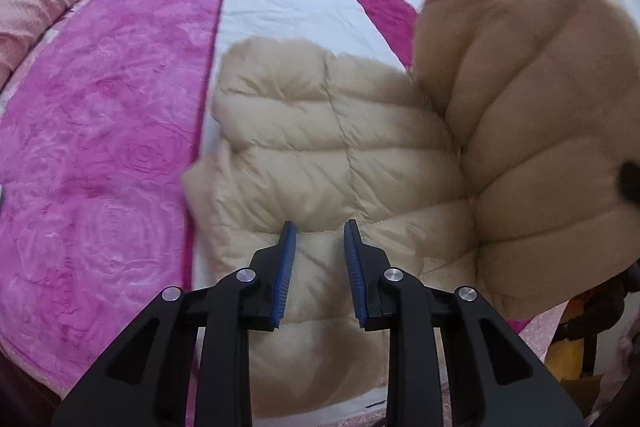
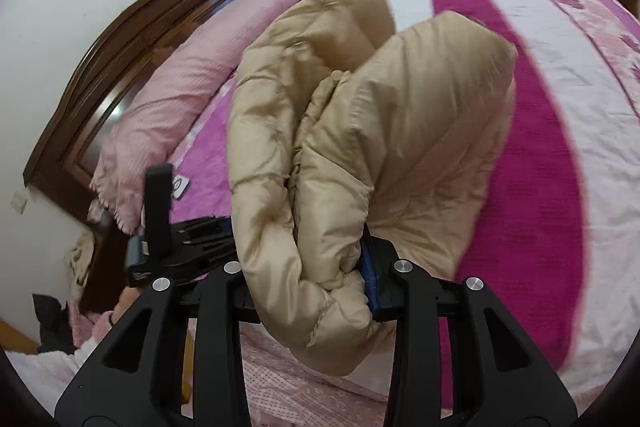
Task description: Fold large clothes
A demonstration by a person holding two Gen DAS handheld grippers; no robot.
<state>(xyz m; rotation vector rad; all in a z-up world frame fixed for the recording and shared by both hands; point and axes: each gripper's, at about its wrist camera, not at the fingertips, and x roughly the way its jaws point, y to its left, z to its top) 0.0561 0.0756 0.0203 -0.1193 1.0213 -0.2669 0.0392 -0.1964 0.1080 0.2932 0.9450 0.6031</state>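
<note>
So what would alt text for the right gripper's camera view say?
The right gripper clamps a bunched fold of a beige puffer jacket, lifting it over a bed with a pink and white quilt. A pink rolled blanket lies by the wooden headboard.

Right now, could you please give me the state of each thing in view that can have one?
Beige puffer jacket: partly flat on the bed, one side lifted and bunched.
Left gripper: open, pads apart above the jacket, gripping nothing.
Right gripper: shut on the jacket's bunched fabric.
Pink blanket: rolled up by the headboard.
Bedspread: spread flat.
</note>
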